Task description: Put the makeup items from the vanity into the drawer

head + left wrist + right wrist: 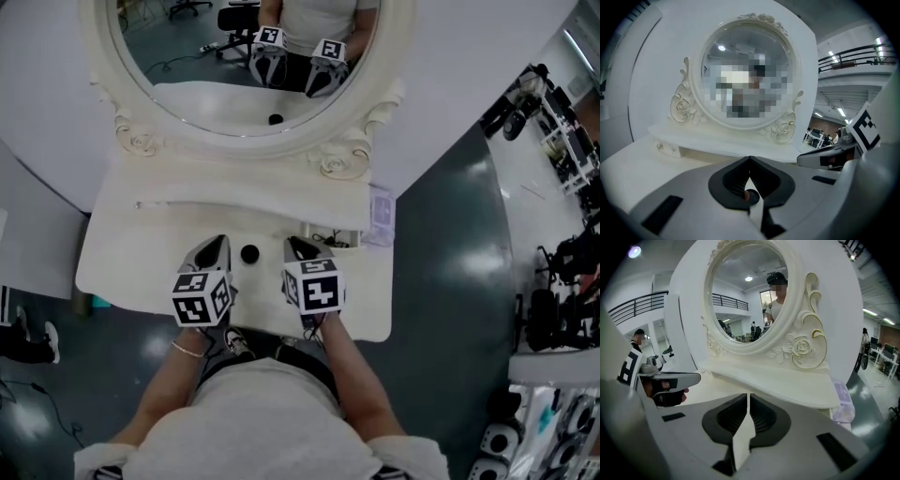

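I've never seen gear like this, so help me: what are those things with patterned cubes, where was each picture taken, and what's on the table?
No robot: a person holds a left hand-held gripper and a right hand-held gripper; the patterned cubes belong to them. One picture comes from a head camera looking down, the others from cameras on each gripper, looking along its jaws. Below: a white vanity with an oval mirror. A small black round item lies between the grippers, a pale purple packet at the right edge. Both grippers are shut; the right holds nothing. A dark spot shows behind the left's jaws; held or not, I cannot tell.
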The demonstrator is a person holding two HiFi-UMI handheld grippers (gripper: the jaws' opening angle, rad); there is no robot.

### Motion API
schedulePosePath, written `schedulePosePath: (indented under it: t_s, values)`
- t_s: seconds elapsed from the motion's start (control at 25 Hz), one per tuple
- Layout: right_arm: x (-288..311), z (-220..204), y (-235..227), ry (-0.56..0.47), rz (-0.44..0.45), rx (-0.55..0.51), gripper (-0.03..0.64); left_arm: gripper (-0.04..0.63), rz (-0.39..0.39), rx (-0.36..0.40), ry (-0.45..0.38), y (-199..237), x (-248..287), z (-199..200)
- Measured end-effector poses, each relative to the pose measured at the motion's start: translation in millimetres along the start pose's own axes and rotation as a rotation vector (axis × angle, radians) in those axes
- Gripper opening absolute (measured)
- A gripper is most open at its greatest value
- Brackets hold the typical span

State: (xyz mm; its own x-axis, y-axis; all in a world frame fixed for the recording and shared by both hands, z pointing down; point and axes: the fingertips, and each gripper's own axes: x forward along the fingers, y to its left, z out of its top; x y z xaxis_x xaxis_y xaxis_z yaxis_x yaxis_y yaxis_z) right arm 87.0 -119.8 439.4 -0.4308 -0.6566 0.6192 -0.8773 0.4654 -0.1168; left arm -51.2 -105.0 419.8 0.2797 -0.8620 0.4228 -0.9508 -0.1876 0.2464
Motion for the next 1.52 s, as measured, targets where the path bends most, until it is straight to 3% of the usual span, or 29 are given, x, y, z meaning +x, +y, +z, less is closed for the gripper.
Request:
schedulePosePath:
  t_s: [0.44,0.68,1.12,1.52]
  values:
    - [1.2,-4.7,17.8,0.009,0.037,-0.006,0.025,0.003,0.021,-0.009,-0.009,2.8,-13.9,-5.1]
    - [1.4,-3.6,20.0,0.008,0.038,-0.008,0.025,0.003,0.035,0.065,-0.028,-0.5,-16.6,0.8]
    - [4.9,-6.9,14.5,0.004,0.045,0.04,0.025,0.003,0.031,0.009,-0.007,5.8,-8.0,-3.4]
    - [33.3,-40.2,51.8,0.068,0.163,0.054,0.031,0.003,0.081,-0.042,0.086,46.5,-7.5,-41.9]
